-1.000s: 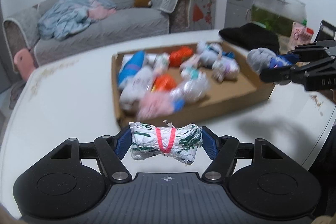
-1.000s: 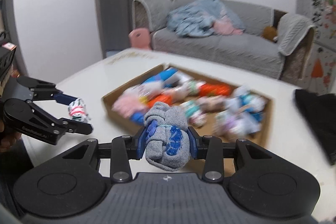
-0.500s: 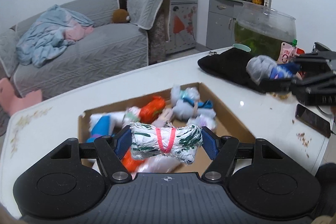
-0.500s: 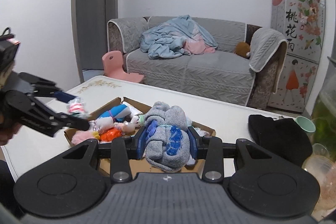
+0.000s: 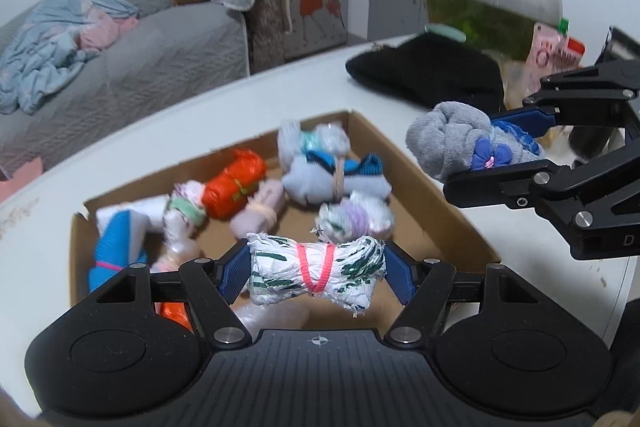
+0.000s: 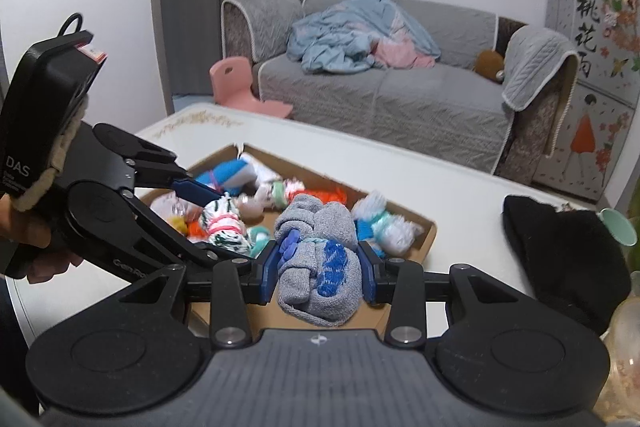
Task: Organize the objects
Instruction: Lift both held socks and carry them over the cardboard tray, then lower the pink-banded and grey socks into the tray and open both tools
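Several box (image 5: 436, 195) bundles blurred, partly hidden behind jaws.

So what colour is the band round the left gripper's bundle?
Pink band, clearest in the left wrist view.

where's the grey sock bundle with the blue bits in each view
Left wrist view: grey sock bundle at right of middle, clamped in the right gripper above the box's right edge.
Right wrist view: bottom centre, between the same gripper's blue pads.
Shared landmark: the cardboard box of bundles.
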`<state>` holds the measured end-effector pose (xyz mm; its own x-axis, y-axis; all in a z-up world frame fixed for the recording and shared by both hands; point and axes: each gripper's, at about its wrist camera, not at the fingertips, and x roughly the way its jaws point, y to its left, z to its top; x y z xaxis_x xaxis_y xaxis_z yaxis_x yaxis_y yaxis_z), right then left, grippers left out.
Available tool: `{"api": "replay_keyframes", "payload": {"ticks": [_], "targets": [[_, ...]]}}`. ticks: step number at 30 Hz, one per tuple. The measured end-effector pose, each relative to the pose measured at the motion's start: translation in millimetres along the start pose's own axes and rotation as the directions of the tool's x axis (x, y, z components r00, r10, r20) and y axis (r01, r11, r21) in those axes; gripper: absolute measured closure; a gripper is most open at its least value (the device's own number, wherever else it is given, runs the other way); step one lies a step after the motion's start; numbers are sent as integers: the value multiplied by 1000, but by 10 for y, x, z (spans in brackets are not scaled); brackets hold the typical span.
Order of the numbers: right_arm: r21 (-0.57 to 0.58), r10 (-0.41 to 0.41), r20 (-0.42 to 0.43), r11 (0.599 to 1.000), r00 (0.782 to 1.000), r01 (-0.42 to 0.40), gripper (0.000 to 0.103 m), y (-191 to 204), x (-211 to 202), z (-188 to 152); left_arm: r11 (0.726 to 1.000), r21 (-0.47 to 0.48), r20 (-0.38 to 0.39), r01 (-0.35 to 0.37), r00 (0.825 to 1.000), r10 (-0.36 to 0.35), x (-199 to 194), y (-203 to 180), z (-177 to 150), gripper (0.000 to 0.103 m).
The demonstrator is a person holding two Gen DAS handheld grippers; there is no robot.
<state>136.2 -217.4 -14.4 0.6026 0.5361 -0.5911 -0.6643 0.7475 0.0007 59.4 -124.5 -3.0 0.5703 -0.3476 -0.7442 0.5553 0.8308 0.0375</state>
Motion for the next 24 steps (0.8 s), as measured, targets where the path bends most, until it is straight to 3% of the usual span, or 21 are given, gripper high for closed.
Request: {"api": "replay_keyframes", "payload": {"ticks": [24], "targets": [[-8, 48, -124, 999, 991, -49, 66, 35, 330, -262, 997, 82, -83, -1, 997, 8, 439, -103, -169, 28]]}}
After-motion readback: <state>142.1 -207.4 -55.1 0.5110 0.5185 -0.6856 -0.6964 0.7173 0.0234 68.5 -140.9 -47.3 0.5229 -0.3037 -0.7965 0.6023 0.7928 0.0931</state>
